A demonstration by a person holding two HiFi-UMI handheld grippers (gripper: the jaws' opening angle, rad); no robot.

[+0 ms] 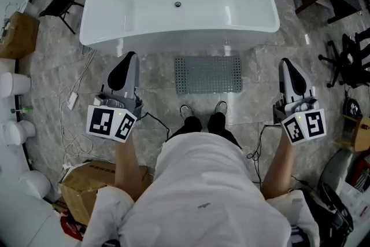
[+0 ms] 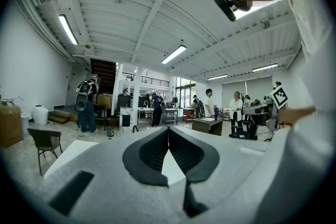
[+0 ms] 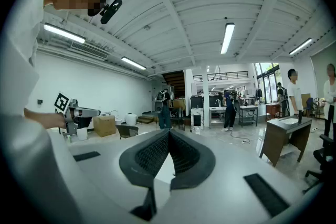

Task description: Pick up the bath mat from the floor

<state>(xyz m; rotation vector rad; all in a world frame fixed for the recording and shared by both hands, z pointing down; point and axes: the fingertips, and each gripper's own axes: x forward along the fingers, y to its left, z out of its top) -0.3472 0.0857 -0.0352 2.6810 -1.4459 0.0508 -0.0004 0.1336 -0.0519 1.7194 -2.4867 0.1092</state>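
Our head cam looks steeply down on the bathtub [image 1: 178, 3] from high up. Cams on the left gripper [image 2: 168, 128] and right gripper [image 3: 168, 131] sit just behind the jaws, facing level; both catch the staircase [image 2: 102, 68].

shirt [image 1: 202, 182]: white, short sleeves | trousers [image 1: 196, 127]: black | shoes [image 1: 218, 118]: black, white laces | left gripper [image 1: 128, 61], right gripper [image 1: 287, 66]: grey shells, black ribbed pads [image 2: 152, 152] | marker cubes [image 1: 111, 122]: black-and-white squares | cables [image 1: 156, 120]: thin, black
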